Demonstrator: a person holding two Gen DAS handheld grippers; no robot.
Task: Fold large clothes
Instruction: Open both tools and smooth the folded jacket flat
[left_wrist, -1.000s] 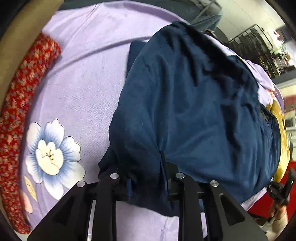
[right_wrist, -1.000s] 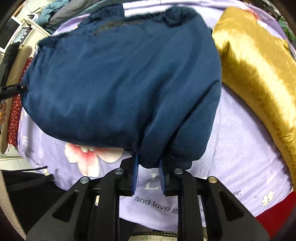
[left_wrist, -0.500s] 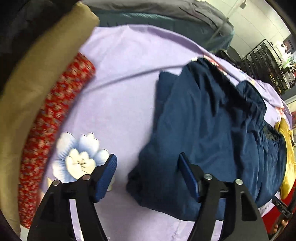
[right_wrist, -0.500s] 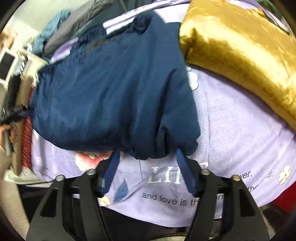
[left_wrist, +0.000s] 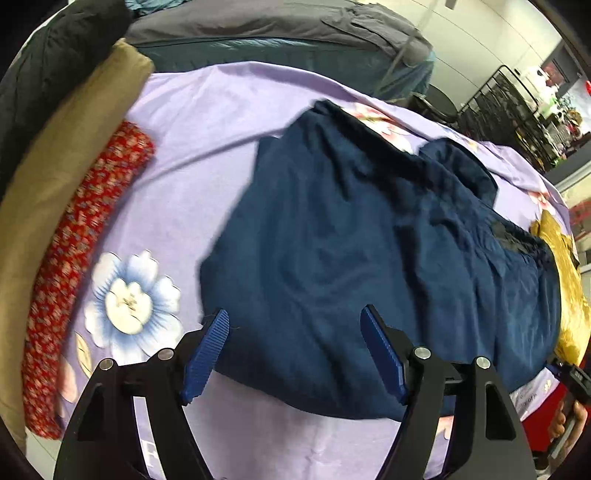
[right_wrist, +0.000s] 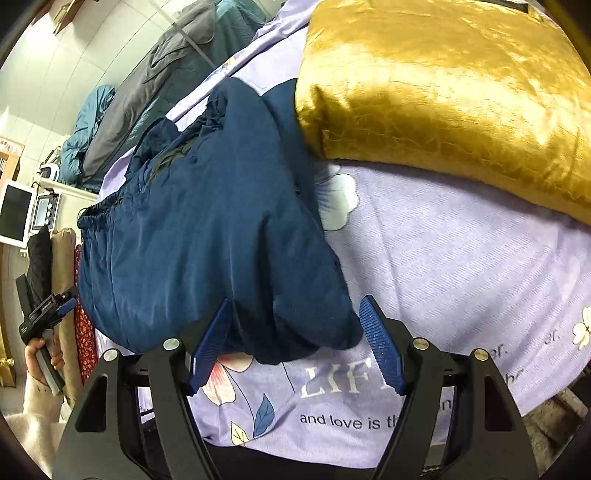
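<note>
One folded navy garment (left_wrist: 369, 266) on lilac bedsheet (left_wrist: 207, 122).

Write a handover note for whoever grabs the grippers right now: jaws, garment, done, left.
Left gripper: jaws have just opened, nothing gripped, above the near edge of the navy garment.
Right gripper: jaws have just opened, apart over the garment's other near corner, not pinching it.
Garment lies folded over on the lilac bedsheet, one end against the gold cushion.
Done: one fold laid and released.
Left: probably further folds and smoothing.
</note>
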